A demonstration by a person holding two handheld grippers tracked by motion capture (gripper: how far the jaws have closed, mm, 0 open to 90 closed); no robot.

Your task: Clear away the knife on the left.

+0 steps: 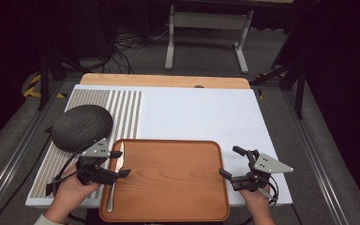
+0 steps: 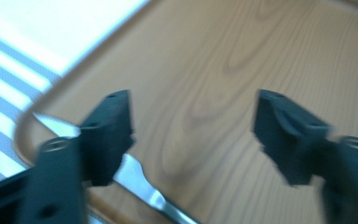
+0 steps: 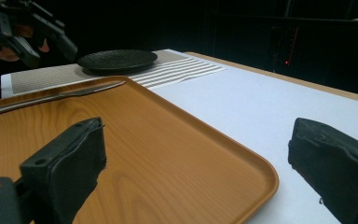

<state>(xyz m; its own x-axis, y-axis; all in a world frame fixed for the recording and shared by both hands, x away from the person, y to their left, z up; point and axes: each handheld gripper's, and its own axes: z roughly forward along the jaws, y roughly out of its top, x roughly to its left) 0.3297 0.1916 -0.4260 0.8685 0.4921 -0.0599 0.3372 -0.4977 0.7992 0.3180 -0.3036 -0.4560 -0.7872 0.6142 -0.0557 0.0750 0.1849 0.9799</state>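
No writing can be read anywhere. A slim steel knife lies flat along the left edge of the smooth wooden tray, just below the left gripper, whose jaws are spread, touching nothing. The right gripper has its jaws spread too, empty, straddling the tray's right rim.

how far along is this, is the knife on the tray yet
Done: the slim silver table knife lies flat along the left edge of the brown wooden tray. In hand: nothing; the left tongs stand open just above the knife, and the right tongs are open beside the tray's right rim. Left, probably: the round dark textured plate sits on the striped mat, off the tray.
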